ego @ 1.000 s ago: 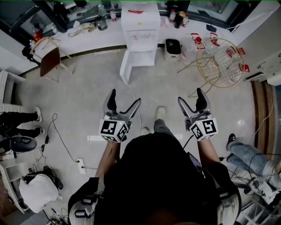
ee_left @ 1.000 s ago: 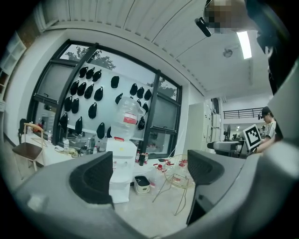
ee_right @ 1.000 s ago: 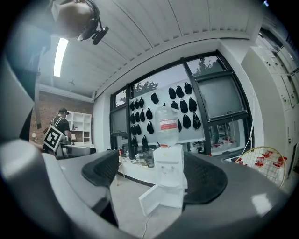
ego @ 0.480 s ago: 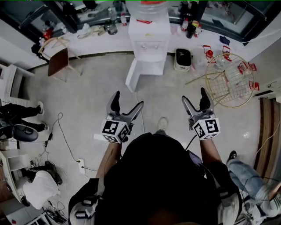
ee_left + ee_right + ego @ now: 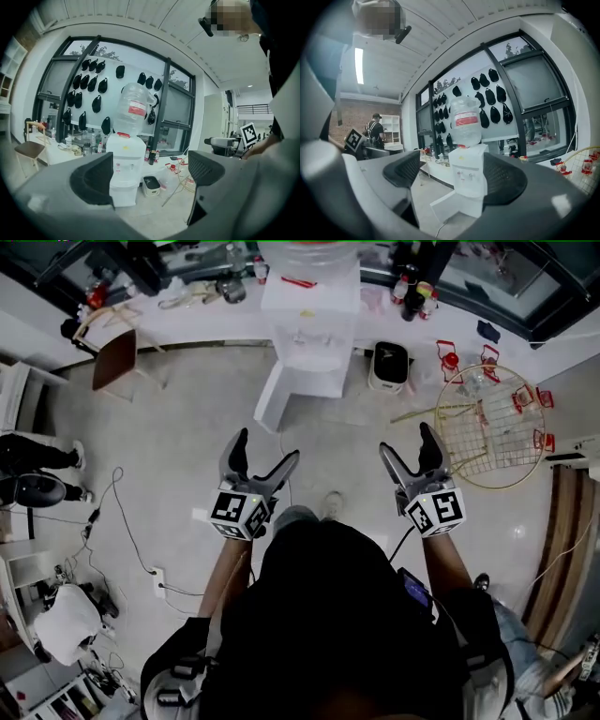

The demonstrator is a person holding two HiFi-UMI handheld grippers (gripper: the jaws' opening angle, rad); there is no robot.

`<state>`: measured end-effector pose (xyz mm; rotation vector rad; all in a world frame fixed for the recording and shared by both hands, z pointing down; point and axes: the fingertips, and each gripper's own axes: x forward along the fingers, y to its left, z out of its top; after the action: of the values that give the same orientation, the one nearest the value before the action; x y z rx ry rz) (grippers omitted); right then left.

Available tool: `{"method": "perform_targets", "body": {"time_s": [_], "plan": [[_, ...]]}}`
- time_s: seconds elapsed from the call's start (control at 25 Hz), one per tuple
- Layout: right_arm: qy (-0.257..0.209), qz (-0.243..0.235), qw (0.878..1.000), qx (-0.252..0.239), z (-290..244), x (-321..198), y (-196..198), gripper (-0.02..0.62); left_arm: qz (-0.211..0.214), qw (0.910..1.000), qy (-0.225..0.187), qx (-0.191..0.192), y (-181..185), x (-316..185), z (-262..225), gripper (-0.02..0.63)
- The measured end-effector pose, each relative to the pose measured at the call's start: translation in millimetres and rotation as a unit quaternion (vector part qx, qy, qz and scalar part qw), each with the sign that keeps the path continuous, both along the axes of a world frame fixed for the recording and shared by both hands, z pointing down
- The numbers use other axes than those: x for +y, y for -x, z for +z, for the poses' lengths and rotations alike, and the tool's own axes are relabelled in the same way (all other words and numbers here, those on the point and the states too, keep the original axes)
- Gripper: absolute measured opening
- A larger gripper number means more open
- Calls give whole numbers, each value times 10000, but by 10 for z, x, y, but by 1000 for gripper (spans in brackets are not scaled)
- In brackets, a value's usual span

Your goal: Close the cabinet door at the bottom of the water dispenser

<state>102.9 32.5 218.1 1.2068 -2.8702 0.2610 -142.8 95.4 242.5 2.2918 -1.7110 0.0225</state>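
One cabinet door (image 5: 269, 397) open, water dispenser (image 5: 309, 324) top cropped in head view

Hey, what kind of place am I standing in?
Likely an office or workshop space: a water dispenser against a cluttered counter, tall dark-framed windows, and a chair nearby.

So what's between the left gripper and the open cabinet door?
Just floor. The head view shows nothing standing between the left gripper and the cabinet door, which hangs open.

Glossy floor (image 5: 178, 442), seemingly plastic dispenser (image 5: 309, 329)
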Motion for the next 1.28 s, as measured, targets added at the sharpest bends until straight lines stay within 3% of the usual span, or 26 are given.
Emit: {"method": "perform_targets", "body": {"time_s": [0.32, 0.72, 0.92, 1.28], "plan": [[225, -157, 9996, 101, 339, -395, 91, 416, -69, 9995, 322, -29, 7, -341, 390, 497], [778, -181, 9965, 244, 1024, -718, 492, 414, -11, 9965, 836, -80, 166, -847, 1346, 497], [883, -375, 9939, 540, 1622, -884, 776, 414, -36, 9957, 897, -245, 441, -1105, 1902, 495], [1341, -517, 9875, 651, 2771, -1231, 1334, 414, -28, 9865, 1608, -324, 921, -1342, 3210, 495]]}}
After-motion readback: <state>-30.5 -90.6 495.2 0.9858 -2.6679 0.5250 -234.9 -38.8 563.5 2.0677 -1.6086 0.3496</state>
